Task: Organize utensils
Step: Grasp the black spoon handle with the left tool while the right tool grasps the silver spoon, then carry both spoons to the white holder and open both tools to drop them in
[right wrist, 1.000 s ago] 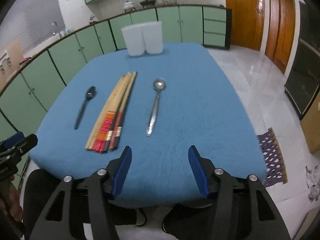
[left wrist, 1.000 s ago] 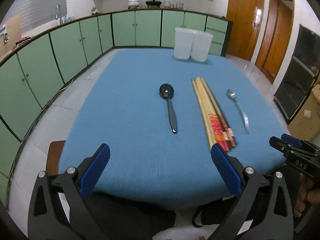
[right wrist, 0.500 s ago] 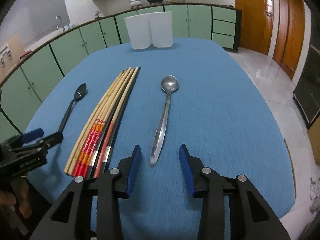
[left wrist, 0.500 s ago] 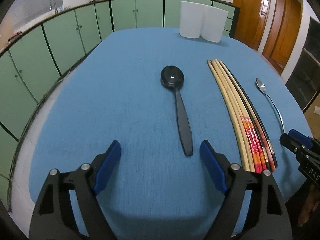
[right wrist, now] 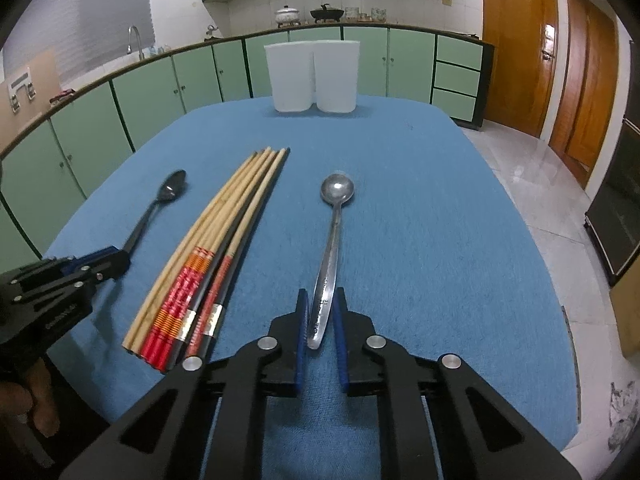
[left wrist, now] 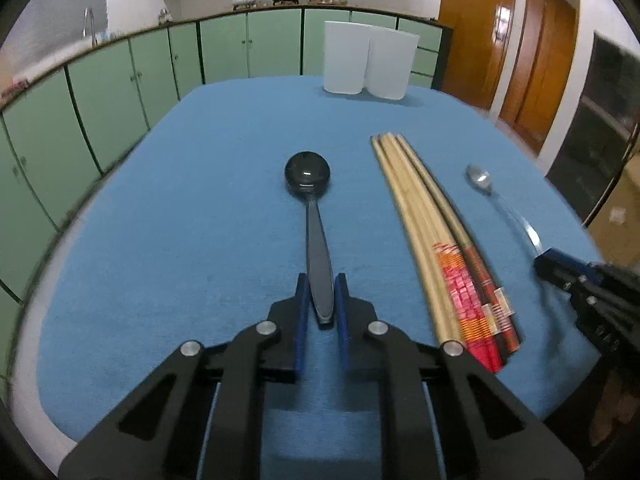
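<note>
A black spoon (left wrist: 310, 200) lies on the blue table (left wrist: 180, 220), bowl away from me. My left gripper (left wrist: 321, 284) is shut on the end of its handle. A silver spoon (right wrist: 334, 224) lies to the right of a bundle of chopsticks (right wrist: 224, 240). My right gripper (right wrist: 322, 300) is shut on the silver spoon's handle end. The chopsticks (left wrist: 432, 236) lie between the two spoons. The left gripper (right wrist: 116, 258) shows at the left edge of the right wrist view, on the black spoon (right wrist: 160, 208).
Two white containers (left wrist: 368, 64) stand side by side at the table's far edge; they also show in the right wrist view (right wrist: 314, 76). Green cabinets (left wrist: 120, 80) run behind and to the left. Wooden doors (right wrist: 520, 40) stand at the right.
Both grippers moved forward over the table and closed, the left one around the black spoon's handle, the right one around the silver spoon's handle.
</note>
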`<action>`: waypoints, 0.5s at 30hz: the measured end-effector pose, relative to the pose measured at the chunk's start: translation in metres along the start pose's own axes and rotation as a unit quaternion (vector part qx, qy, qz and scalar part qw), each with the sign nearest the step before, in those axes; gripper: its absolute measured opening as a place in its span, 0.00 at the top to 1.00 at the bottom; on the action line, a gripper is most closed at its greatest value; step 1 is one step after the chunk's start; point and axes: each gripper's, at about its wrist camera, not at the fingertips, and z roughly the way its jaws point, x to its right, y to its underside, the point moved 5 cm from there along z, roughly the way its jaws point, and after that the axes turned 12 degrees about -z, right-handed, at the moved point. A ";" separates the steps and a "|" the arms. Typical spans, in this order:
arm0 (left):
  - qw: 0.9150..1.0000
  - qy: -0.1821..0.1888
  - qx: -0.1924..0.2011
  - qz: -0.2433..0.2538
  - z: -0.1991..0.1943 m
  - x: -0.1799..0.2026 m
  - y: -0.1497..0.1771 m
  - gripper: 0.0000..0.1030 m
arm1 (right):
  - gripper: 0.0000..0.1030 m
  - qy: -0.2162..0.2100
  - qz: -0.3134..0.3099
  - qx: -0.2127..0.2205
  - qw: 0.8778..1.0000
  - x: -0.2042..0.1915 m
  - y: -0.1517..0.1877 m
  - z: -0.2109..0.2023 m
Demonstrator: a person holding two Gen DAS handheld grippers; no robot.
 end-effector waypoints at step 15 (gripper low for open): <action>0.999 0.024 0.047 0.013 -0.059 0.019 -0.050 0.89 | 0.94 -0.017 -0.014 0.043 0.999 0.005 -0.063 -0.045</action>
